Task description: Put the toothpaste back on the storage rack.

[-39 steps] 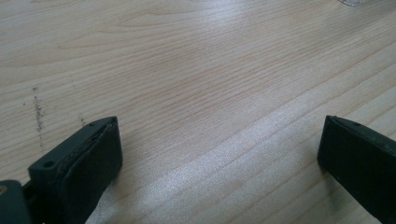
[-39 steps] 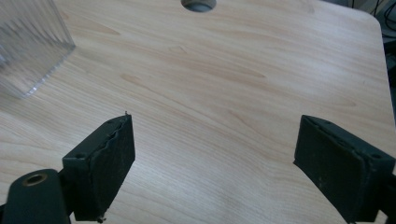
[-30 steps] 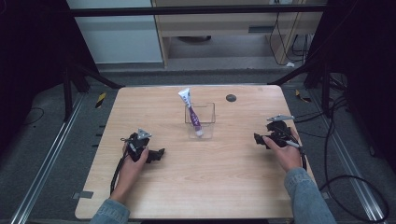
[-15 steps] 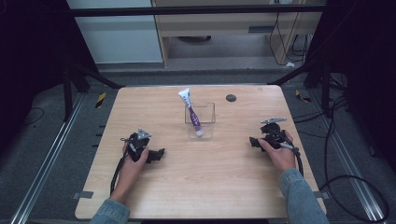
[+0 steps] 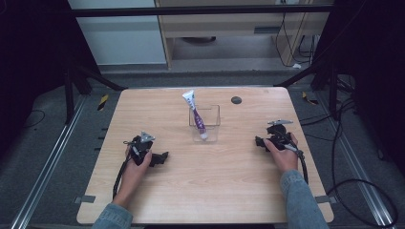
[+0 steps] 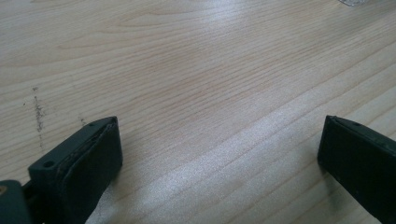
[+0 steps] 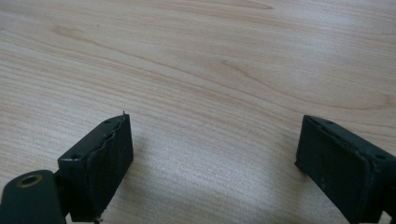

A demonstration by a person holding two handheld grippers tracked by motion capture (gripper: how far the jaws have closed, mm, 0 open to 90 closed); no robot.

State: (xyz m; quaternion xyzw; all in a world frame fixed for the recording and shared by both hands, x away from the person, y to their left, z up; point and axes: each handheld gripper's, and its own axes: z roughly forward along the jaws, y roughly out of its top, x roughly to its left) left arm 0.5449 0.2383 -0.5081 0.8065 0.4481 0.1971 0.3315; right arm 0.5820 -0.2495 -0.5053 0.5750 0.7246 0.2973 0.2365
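A white and purple tube [image 5: 196,113] leans in a clear open box [image 5: 205,124] at the middle of the wooden table [image 5: 205,191], its cap end down and its flat end sticking up to the left. My left gripper [image 5: 162,157] rests low on the table's left side and is open, with bare wood between its jaws [image 6: 219,154]. At the right side my right gripper [image 5: 258,142] points left, open, with nothing between its jaws [image 7: 215,158]. Both grippers are well apart from the box.
A small dark round disc [image 5: 236,100] lies near the table's far edge, right of the box. Cables [image 5: 363,186] trail on the floor to the right. Metal rails [image 5: 43,171] run along the floor at the left.
My right gripper has moved left and slightly toward the table's middle. The left gripper, the tube and the box have stayed put.
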